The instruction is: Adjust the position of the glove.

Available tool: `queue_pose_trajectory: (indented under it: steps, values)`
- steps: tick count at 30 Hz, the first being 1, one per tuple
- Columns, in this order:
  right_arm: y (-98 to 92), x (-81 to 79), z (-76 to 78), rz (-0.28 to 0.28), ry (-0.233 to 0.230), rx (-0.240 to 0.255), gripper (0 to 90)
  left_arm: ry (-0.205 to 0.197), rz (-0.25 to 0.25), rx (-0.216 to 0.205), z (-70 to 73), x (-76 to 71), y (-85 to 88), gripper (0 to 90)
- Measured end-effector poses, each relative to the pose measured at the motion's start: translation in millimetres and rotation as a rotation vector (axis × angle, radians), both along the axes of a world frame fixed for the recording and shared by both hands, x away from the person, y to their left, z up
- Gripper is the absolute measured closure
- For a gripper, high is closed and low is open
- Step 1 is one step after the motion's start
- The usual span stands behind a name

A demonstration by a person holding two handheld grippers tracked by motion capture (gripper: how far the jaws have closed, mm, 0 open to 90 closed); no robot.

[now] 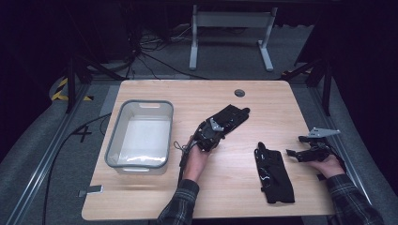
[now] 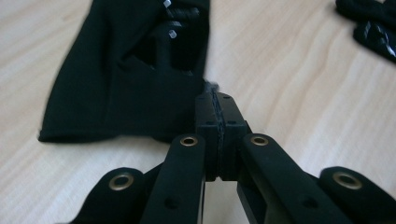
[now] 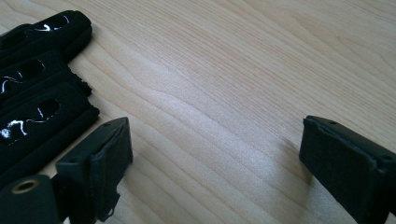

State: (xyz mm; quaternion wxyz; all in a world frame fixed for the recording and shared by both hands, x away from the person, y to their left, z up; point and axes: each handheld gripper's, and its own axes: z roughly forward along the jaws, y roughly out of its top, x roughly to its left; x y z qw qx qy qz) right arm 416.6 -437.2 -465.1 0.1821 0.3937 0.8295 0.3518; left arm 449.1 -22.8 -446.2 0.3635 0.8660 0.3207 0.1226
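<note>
High view: left gripper [image 1: 217, 132] at frame centre, clamped on the edge of a black glove [image 1: 231, 117]; second glove [image 1: 273, 172] lower right by the right gripper [image 1: 300, 146]; grey bin [image 1: 141, 135] at left.
Left gripper view: jaws pinched together on the glove's [image 2: 126, 70] hem, centre frame. Soft, light, floppy; the hem looks the best hold.
Right gripper view: jaws wide apart, empty; second glove [image 3: 37, 93] upper left.

1. The left gripper [image 1: 217, 129] lies over one black glove [image 1: 233, 115] at the table's [image 1: 155, 197] middle.
2. A second glove [image 1: 273, 172] rests beside the right gripper [image 1: 294, 151].
3. A grey tub [image 1: 115, 140] stands at the left.
</note>
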Motion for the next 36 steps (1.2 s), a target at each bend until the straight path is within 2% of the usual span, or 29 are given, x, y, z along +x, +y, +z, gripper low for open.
queue_pose_trajectory:
  steps: [2, 5, 9, 15, 20, 30, 36]
  values:
    - [0.0, 0.0, 0.0, 0.000, 0.000, 0.000, 10.0, -0.007, 0.007, 0.024, 0.4, 5.7, -0.8, 89.8]
    - [0.0, 0.0, 0.0, 0.000, 0.000, 0.000, 10.0, -0.016, 0.015, 0.007, 0.7, 10.6, 0.3, 89.7]
    - [0.0, 0.0, 0.0, 0.000, 0.000, 0.000, 10.0, 0.014, 0.037, -0.005, -11.2, 19.1, 5.5, 89.6]
    - [0.0, 0.0, 0.0, 0.001, 0.000, 0.000, 10.0, 0.042, 0.033, -0.012, -13.6, 20.7, 5.8, 89.9]
    - [0.0, 0.0, 0.0, 0.000, 0.000, 0.000, 10.0, 0.067, 0.008, -0.011, -12.4, 16.5, 6.2, 90.0]
    - [0.0, 0.0, -0.1, 0.001, -0.001, 0.000, 10.0, 0.123, -0.025, -0.053, -13.2, -1.5, 12.5, 90.0]
    - [0.1, -0.2, 0.0, 0.004, 0.000, -0.001, 10.0, 0.138, -0.036, -0.046, -12.3, -14.9, 12.3, 90.0]
